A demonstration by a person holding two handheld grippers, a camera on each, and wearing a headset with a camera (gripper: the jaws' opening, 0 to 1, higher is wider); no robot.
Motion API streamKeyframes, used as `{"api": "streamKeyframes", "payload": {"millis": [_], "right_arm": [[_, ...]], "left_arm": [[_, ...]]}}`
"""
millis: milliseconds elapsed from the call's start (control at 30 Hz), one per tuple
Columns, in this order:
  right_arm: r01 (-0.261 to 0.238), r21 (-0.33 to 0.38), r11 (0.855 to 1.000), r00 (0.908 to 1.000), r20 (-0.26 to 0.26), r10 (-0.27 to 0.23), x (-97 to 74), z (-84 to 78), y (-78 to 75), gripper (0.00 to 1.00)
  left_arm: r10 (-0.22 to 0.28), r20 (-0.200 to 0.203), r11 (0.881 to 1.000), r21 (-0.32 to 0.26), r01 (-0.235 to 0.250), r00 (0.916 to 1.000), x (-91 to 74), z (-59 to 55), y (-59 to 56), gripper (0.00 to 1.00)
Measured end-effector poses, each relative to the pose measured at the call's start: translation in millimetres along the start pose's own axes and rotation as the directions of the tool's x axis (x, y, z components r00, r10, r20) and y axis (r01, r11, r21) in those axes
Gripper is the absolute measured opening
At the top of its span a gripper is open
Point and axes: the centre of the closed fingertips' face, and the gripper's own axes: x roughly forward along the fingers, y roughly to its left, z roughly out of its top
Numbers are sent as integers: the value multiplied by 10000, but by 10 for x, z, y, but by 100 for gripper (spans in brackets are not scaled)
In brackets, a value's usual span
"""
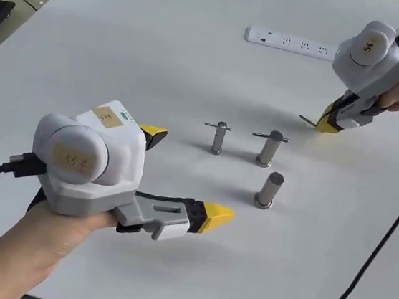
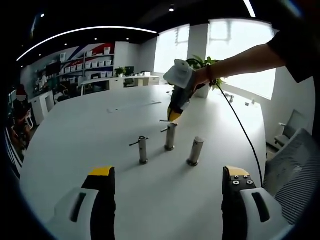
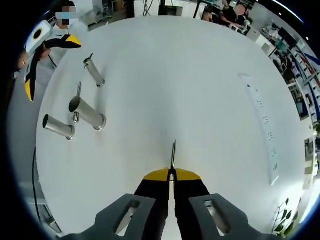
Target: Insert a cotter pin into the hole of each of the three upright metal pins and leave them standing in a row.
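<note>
Right gripper (image 3: 171, 176) fingers pinch cotter pin (image 3: 173, 152); left gripper (image 2: 169, 172) fingers spread, empty. Bare pin (image 1: 270, 191), 6 o'clock from a fitted pin (image 1: 269, 149): level cotter pin with hole, push slowly.

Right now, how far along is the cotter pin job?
Two done: the left metal pin and the right metal pin are both pinned through the top. In hand: the right hand-held gripper is shut on a cotter pin. Left: the near metal pin has none yet.
</note>
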Motion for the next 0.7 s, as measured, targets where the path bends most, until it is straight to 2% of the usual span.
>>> {"api": "streamKeyframes", "payload": {"millis": [133, 267, 333, 467, 500, 600, 700], "right_arm": [[136, -97, 9999, 9989, 460, -131, -96, 66, 14, 0], [251, -473, 9986, 9955, 922, -207, -196, 151, 105, 0], [303, -652, 9974, 9948, 992, -237, -233, 166, 149, 0], [468, -883, 9950, 9883, 1487, -332, -329, 242, 227, 0], [514, -1077, 9928, 9842, 1742, -321, -367, 282, 262, 0], [599, -1271, 9901, 9792, 2003, -335, -442, 325, 337, 0], [661, -1464, 9870, 9704, 2399, -294, -523, 388, 447, 0]], "left_arm": [[-65, 75, 10000, -72, 66, 10000, -2, 54, -16, 86], [-15, 247, 9998, -180, 19, 9997, 0, 121, -7, 83], [-50, 293, 9996, -291, 58, 9996, 2, 145, -13, 81], [-142, 404, 9990, -413, 159, 9991, -4, 218, -25, 77], [-155, 471, 9989, -427, 175, 9988, -8, 239, -27, 76], [-216, 644, 9981, -567, 253, 9977, -5, 310, -21, 71], [-271, 732, 9969, -720, 324, 9970, 5, 364, -20, 67]]}}
